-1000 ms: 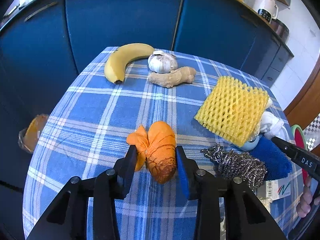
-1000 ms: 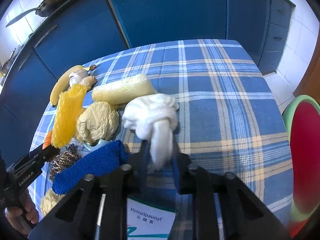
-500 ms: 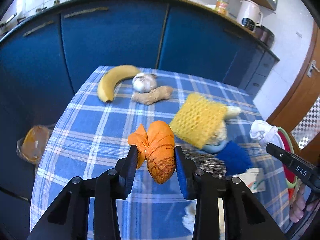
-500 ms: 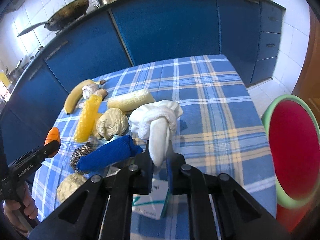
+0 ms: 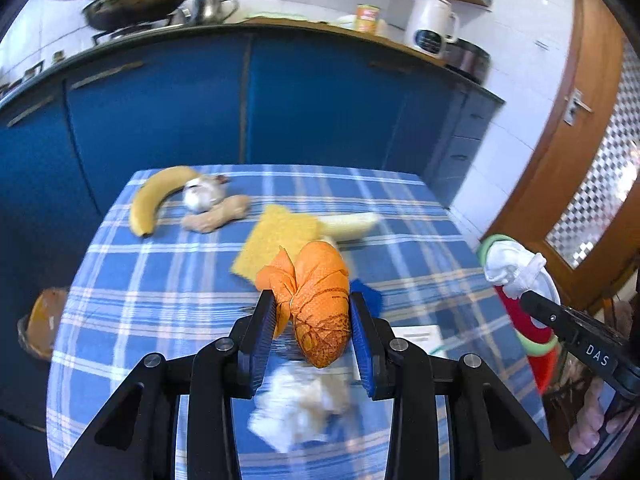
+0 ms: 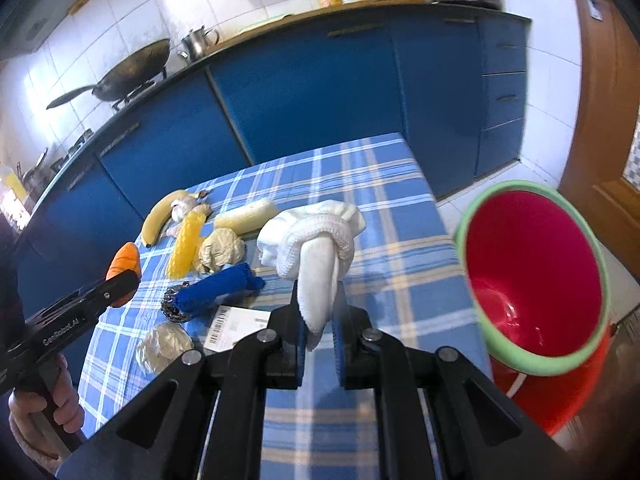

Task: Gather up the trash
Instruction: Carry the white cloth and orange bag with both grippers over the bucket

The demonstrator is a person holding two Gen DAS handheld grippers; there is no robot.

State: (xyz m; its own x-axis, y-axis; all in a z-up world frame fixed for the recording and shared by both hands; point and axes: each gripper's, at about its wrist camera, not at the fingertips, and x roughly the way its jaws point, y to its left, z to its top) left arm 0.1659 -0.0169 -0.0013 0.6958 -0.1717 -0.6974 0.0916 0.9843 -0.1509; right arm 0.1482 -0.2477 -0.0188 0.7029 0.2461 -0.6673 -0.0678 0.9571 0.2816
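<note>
My left gripper (image 5: 313,330) is shut on a knotted orange cloth bundle (image 5: 316,300) and holds it above the blue checked table (image 5: 160,280). My right gripper (image 6: 319,334) is shut on a knotted white cloth bundle (image 6: 316,244) and holds it raised near the table's right side. The red bin with a green rim (image 6: 536,280) stands beside the table on the right, tilted open toward me. In the left wrist view the white bundle (image 5: 510,268) hangs in front of the bin (image 5: 536,344).
On the table lie a banana (image 6: 160,216), garlic and ginger (image 5: 212,212), yellow foam net (image 6: 186,244), a pale foam roll (image 6: 246,216), crumpled paper (image 6: 222,250), a blue cloth (image 6: 218,290), steel wool (image 6: 172,306), a box (image 6: 236,326) and a plastic wad (image 6: 162,346). Blue cabinets stand behind.
Both grippers have lifted their bundles up off the table and pulled back. The right gripper with the white bundle has moved toward the red bin.
</note>
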